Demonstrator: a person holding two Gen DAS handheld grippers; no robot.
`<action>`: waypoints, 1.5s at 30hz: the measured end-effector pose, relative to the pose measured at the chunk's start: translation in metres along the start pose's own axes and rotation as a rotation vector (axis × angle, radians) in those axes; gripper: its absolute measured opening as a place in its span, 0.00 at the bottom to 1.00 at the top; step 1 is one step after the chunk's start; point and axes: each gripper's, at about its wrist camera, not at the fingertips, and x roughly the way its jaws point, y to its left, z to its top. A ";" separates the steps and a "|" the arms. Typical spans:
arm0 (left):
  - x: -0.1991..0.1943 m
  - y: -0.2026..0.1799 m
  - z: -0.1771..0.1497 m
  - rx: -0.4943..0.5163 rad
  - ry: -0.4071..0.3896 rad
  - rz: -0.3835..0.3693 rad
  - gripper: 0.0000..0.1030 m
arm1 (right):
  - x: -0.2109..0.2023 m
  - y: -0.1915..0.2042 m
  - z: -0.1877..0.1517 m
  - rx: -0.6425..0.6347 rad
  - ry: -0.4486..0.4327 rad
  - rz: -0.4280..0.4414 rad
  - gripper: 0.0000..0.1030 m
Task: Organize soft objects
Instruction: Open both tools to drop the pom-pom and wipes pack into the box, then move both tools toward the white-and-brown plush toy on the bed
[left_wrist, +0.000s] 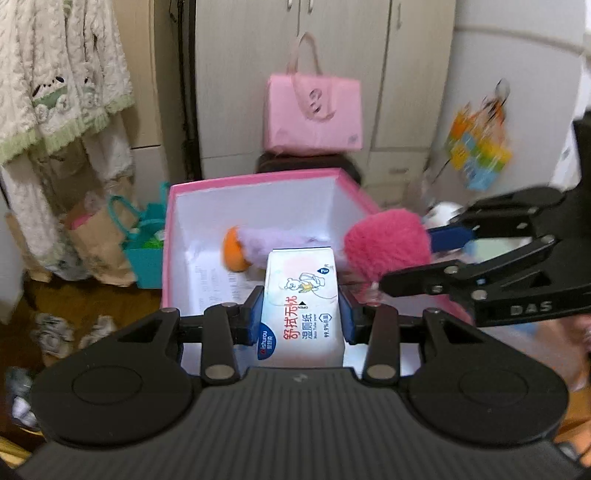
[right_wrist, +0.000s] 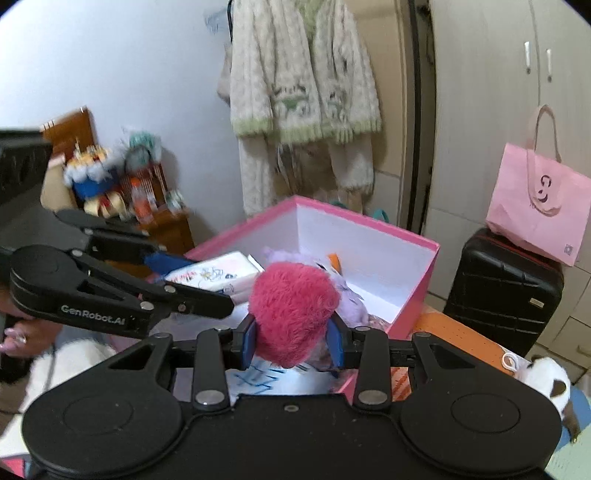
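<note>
We hold two things over the pink box (left_wrist: 258, 181), whose white inside lies open below both cameras. Our left gripper (left_wrist: 301, 314) is clamped on a pack of wet wipes (left_wrist: 301, 295), its blue pads (left_wrist: 255, 314) pressing the pack's two long sides; the pack sticks out toward twelve o'clock, above the box's near edge. Our right gripper (right_wrist: 293, 339) is closed on a pink fluffy toy (right_wrist: 291, 310), which bulges up between its pads. In the left wrist view that same toy (left_wrist: 388, 243) sits at about three o'clock from the wipes, at the box's right wall, with the right gripper's black fingers reaching in from the right.

Already down in the box lies a lilac plush toy with an orange end (left_wrist: 258, 245), at about eleven o'clock from the wipes. In the right wrist view the wipes (right_wrist: 218, 277) show at ten o'clock from the pink toy.

Beyond the box, at twelve o'clock in the left view, a pink shopping bag (left_wrist: 314, 110) rests on a black suitcase (right_wrist: 502, 288). A cream knitted garment (right_wrist: 303, 74) hangs at the wall.
</note>
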 end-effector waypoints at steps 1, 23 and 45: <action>0.007 0.001 0.000 0.019 0.011 0.033 0.38 | 0.007 -0.002 0.000 -0.008 0.019 -0.001 0.42; 0.005 -0.008 -0.001 0.096 -0.048 0.162 0.54 | 0.032 0.011 -0.009 -0.217 0.063 -0.121 0.63; -0.114 -0.048 -0.015 0.072 -0.067 0.014 0.61 | -0.103 0.031 -0.034 -0.080 -0.045 -0.065 0.68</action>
